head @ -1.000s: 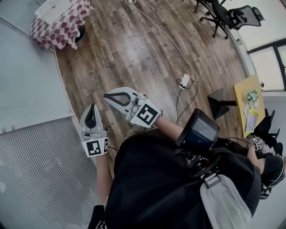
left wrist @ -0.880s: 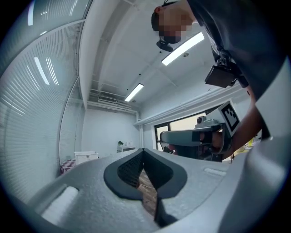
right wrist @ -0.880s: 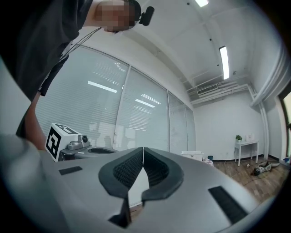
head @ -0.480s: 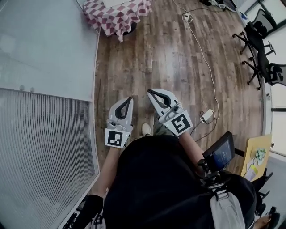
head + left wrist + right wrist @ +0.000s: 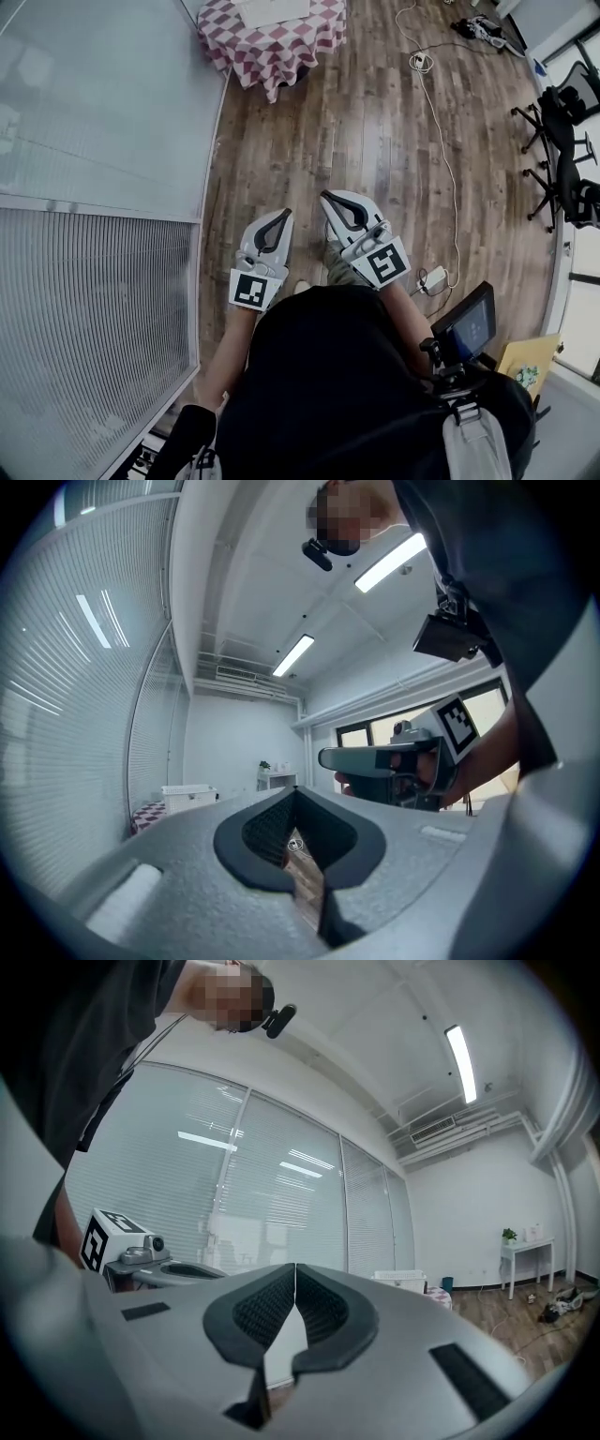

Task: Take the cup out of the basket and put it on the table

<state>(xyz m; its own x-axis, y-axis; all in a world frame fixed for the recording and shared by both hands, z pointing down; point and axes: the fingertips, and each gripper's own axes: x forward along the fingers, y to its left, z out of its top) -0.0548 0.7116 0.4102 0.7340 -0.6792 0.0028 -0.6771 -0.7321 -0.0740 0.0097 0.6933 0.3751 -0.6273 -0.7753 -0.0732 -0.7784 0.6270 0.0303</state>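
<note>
The job is only just beginning. The white basket (image 5: pixel 270 9) is sitting on the table with the checked cloth (image 5: pixel 281 52), far off across the wood floor (image 5: pixel 375 122). The cup is not showing anywhere, so it is probably lying inside the basket. Nobody can tell how it looks. The left gripper (image 5: pixel 284 215) and right gripper (image 5: pixel 325 196) are both staying pinched together, holding nothing.
</note>
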